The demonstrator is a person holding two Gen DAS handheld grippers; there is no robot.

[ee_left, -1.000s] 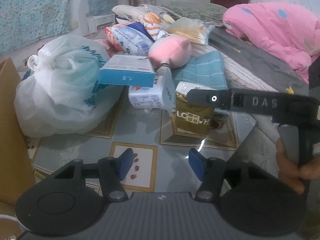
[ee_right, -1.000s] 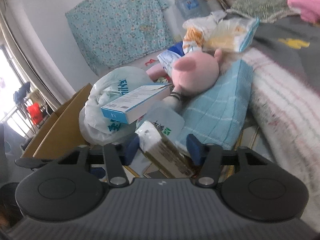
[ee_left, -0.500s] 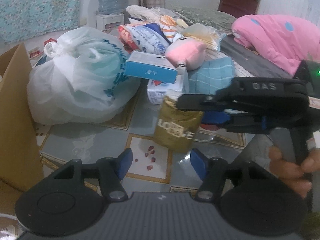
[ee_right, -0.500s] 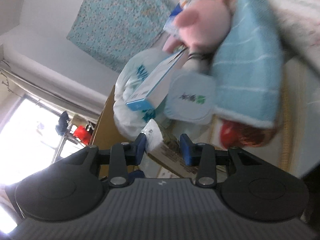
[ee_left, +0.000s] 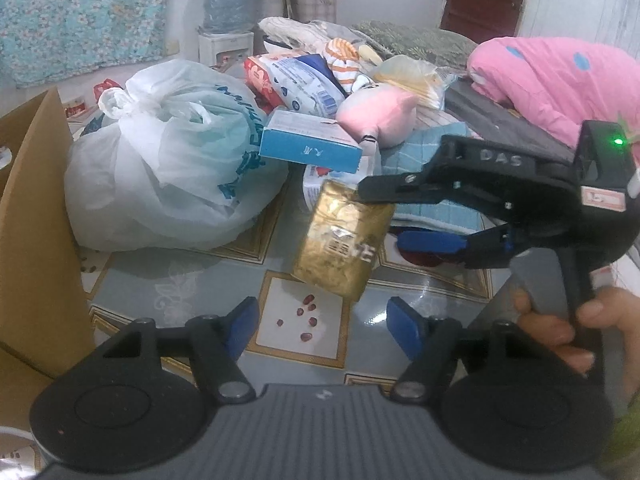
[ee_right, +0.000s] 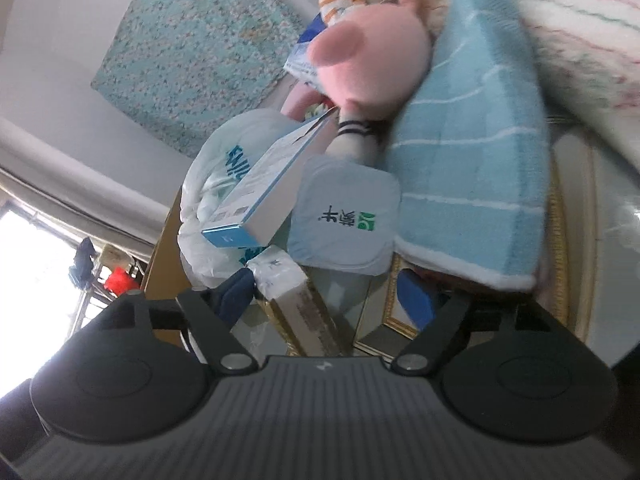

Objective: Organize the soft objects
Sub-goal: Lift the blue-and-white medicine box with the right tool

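Gold packet hangs tilted above the tiled floor, in the gap of the right gripper, which reaches in from the right side of the left wrist view. Its jaws are opening: the upper black finger lies against the packet's top edge, while the lower blue pad stands clear of the packet's side. In the right wrist view the same packet leans against the left pad, and the right pad is well apart from it. A hand holds the gripper's grip.

The left gripper is low, just below the packet, with nothing between its blue pads; its jaws are opening too.

Behind the packet lies a heap: a blue and white box rests on a soft white pack, with a pink plush toy and a folded blue towel beside them. A tied white plastic bag bulges with contents I cannot make out. A cardboard box stands at the left edge; its inside is hidden.

Only the left wrist view shows the pink quilt, a water bottle and small red bits on the floor. Only the right wrist view shows a bright window.
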